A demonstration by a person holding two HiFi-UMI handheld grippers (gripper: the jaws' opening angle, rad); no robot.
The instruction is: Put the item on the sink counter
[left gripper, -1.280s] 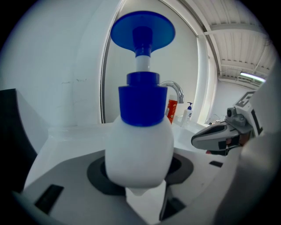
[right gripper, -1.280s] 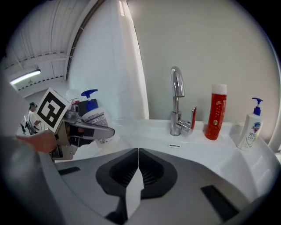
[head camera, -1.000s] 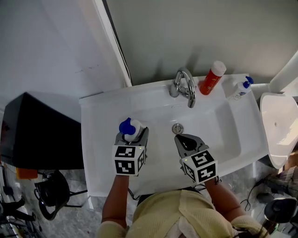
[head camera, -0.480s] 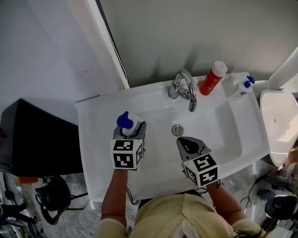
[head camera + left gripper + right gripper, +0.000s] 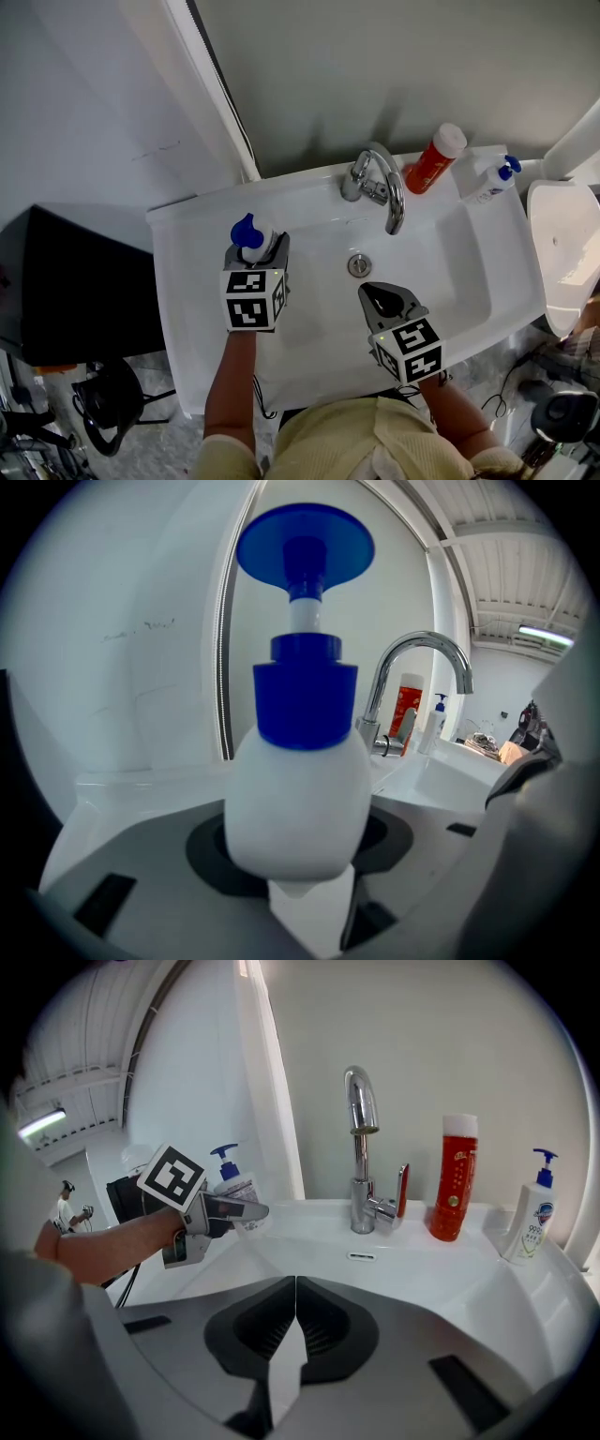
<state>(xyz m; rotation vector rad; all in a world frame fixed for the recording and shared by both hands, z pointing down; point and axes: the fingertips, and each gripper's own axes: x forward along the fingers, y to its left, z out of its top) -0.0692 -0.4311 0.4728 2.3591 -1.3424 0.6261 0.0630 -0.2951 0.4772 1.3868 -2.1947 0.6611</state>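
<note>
Now my left tongs (image 5: 257,255), clamped on the bottle (image 5: 249,232), have neared the desk's (image 5: 187,281) back-left corner for set-down; right tongs (image 5: 380,298) shut, empty.

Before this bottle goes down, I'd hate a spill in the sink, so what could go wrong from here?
1. The left tongs hold the pump bottle by its rounded body, so the tall blue pump head could make it tip on release.
2. The sink counter left of the basin looks narrow; set too near the basin's edge, the bottle might slide in.
</note>
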